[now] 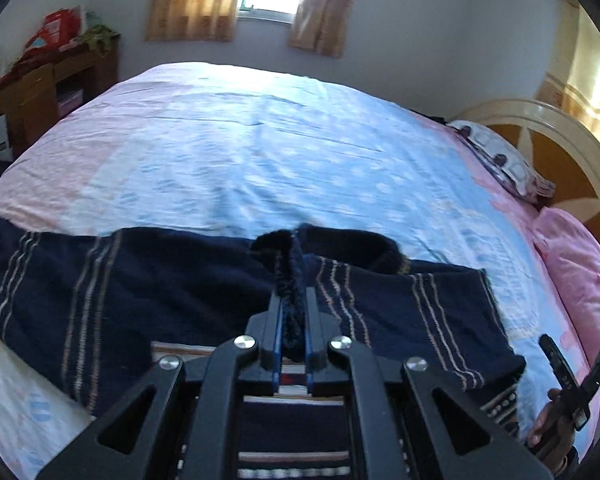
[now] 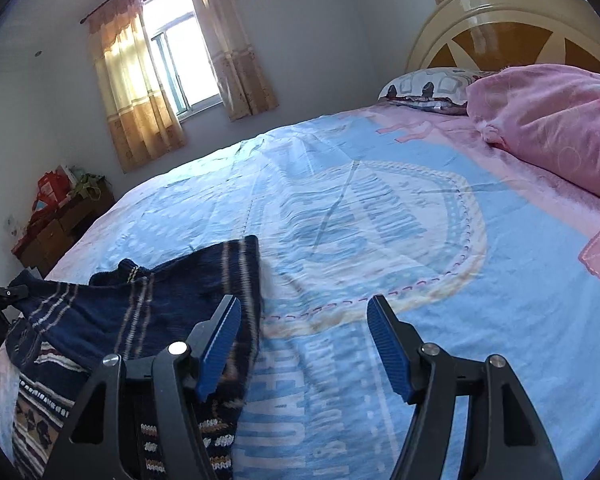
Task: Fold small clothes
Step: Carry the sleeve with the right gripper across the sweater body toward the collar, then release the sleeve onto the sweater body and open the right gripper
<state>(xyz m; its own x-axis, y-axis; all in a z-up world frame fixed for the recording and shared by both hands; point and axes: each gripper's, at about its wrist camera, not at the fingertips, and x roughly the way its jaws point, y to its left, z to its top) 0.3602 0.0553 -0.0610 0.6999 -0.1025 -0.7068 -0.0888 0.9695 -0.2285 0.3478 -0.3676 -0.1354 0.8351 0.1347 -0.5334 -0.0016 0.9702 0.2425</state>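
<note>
A navy knit sweater (image 1: 180,288) with thin beige stripes and a patterned band lies spread on the blue and pink bedsheet (image 1: 260,152). My left gripper (image 1: 294,300) is shut on a raised ridge of the knit just below the dark collar (image 1: 352,248). In the right wrist view the sweater (image 2: 148,312) lies at the lower left. My right gripper (image 2: 304,312) hovers open over the sheet at the sweater's right edge. Its left finger (image 2: 220,340) is above the fabric and nothing sits between the pads. The right gripper (image 1: 578,360) also shows low at the left wrist view's right edge.
A pink blanket (image 2: 548,128) and a patterned pillow (image 2: 424,88) lie by the cream headboard (image 2: 500,12). A wooden dresser (image 2: 56,232) with red bags stands past the bed's far corner, under a curtained window (image 2: 180,52). Bare sheet stretches beyond the sweater.
</note>
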